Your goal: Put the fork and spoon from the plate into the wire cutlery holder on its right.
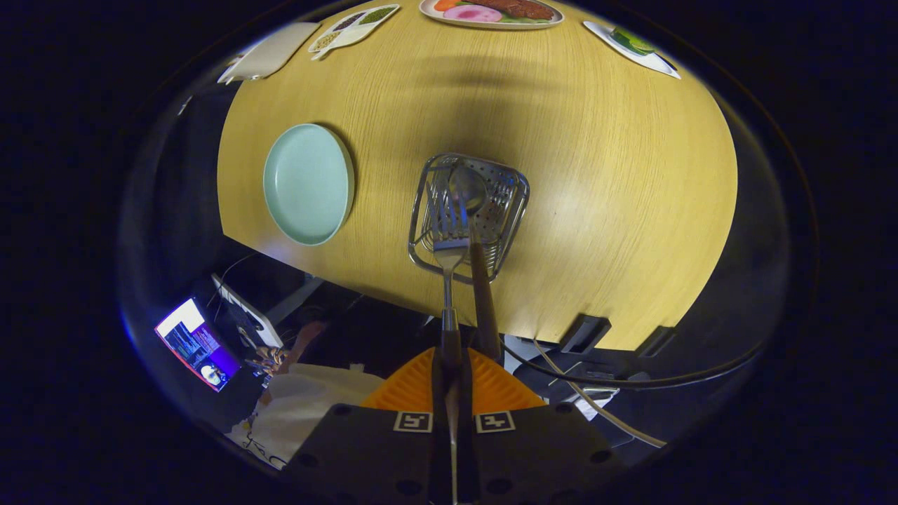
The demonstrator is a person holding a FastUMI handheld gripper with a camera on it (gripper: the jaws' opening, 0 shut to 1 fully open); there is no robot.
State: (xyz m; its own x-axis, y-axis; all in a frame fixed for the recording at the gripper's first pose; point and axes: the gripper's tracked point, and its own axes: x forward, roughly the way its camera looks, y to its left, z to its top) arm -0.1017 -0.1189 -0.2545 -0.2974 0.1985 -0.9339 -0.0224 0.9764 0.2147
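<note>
Both fingers (pixel 421 372) pinch fork (pixel 449 231) (unbranded).

We cannot make out how far the fork (pixel 449 242) handle runs between the clamped fingers of the gripper (pixel 452 365), and the spoon (pixel 468 189) bowl blurs into the wire cutlery holder (pixel 512 210) mesh behind it.

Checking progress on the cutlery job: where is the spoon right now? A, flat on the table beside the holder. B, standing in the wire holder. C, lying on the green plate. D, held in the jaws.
B: the spoon stands in the wire holder, while the gripper jaws are shut on the fork; the plate lies bare.
</note>
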